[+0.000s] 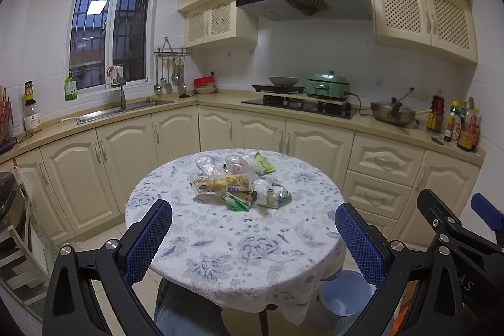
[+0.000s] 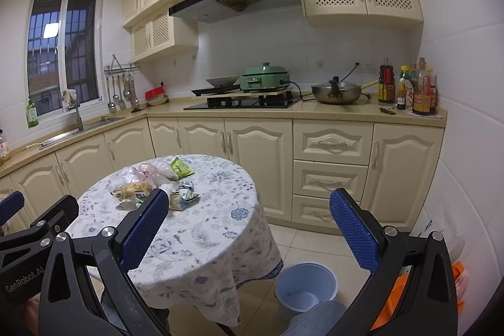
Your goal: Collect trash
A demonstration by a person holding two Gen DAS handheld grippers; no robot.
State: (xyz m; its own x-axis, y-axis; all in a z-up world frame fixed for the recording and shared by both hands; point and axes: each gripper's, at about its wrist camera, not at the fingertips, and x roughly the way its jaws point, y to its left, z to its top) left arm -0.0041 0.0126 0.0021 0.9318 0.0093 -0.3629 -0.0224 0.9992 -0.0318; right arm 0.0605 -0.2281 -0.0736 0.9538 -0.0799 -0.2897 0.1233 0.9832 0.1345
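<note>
On the round table (image 1: 220, 241): wrapper pile (image 1: 239, 181) at centre-back, nothing picked yet.

Left gripper (image 1: 253, 224) hangs over the near table edge, fingers spread wide, nothing between the pads, well short of the pile. Leftmost in the pile: clear crumpled bag (image 1: 204, 164); in front of it the long cracker wrapper (image 1: 222, 184); then green torn packets (image 1: 239, 200); far right a green sachet (image 1: 264, 162). Right gripper (image 2: 249, 222) is also spread wide and empty, held off the right side of the table. Blue bin (image 2: 305, 288) stands on the floor, right of the table, just beside the cloth hem. Judgement: start with the cracker wrapper, since it is nearest and stiffest. Pinch across its short width, low against the cloth without snagging it. Lift clear before swinging right to the bin; loose film may drag its neighbours.
</note>
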